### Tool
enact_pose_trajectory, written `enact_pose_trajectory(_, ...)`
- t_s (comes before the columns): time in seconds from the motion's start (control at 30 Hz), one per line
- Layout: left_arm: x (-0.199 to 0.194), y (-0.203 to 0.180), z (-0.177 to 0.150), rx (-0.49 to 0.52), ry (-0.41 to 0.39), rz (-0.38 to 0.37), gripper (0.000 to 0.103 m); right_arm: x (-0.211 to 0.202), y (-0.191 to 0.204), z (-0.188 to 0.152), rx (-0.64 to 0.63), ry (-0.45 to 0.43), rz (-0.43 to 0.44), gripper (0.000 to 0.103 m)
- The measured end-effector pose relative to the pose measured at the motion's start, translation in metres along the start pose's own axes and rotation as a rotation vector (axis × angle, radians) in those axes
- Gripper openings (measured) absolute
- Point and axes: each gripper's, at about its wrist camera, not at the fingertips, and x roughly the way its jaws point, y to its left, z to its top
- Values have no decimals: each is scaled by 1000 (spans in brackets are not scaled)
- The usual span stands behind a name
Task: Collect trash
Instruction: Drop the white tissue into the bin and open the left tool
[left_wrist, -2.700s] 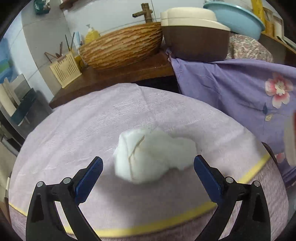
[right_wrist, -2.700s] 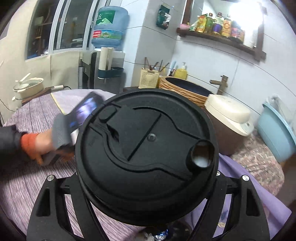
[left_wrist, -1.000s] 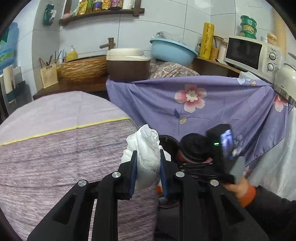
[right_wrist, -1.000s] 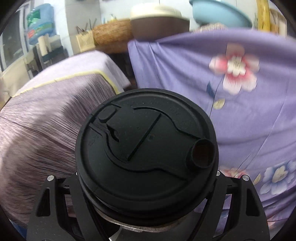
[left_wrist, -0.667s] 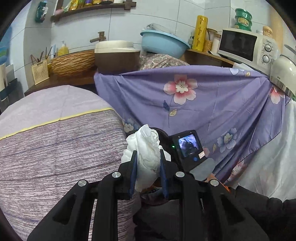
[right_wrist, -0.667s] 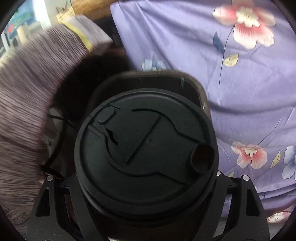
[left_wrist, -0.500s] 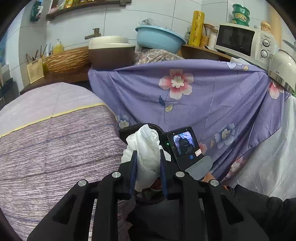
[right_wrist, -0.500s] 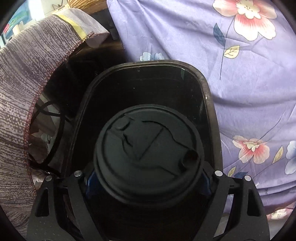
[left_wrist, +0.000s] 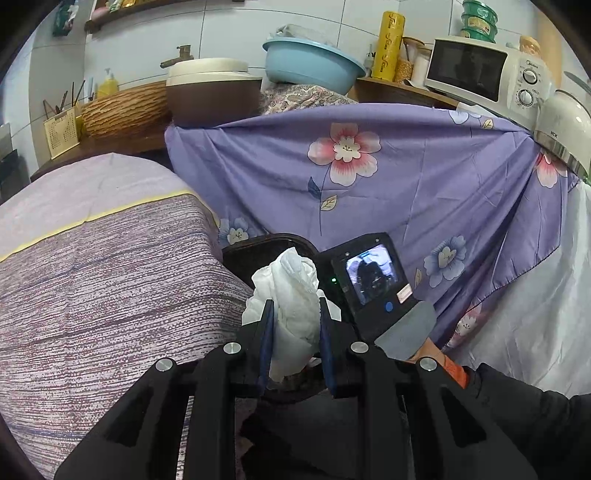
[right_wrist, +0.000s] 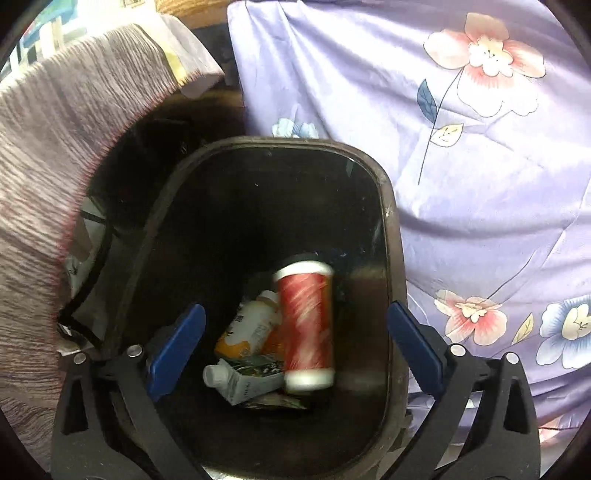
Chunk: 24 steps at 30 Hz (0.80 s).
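Holding the crumpled tissue clamped in the left tool, at the tabletop edge. The bin mouth lies just beyond and below it, mostly hidden behind the tissue; only a stretch of rim shows there. The right tool hangs directly over that mouth, its jaws having just been opening, now wide apart with nothing between them. The red cup lies on its side among bottles at the bin's bottom. Judgement: tissue must go forward over the rim, but the right tool occupies that space.
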Motion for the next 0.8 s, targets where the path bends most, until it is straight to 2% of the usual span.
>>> enact_pose_trajectory(0.27, 22, -11, -6, 1, 43, -27, 22, -59, -18, -9, 29, -99, -15, 97)
enact_pose_trajectory(0.47, 64, -17, -14, 3, 118, -32, 22, -100, -59, -26, 114, -132, -43, 97)
enact_pose_trajectory(0.57, 85, -14, -16, -19, 155, -33, 22, -110, -77, -38, 158, -147, -51, 97)
enact_pose_trajectory(0.8, 125, -18, -18, 21, 196, -1, 23, -127, -99, -57, 212, -161, -71, 97)
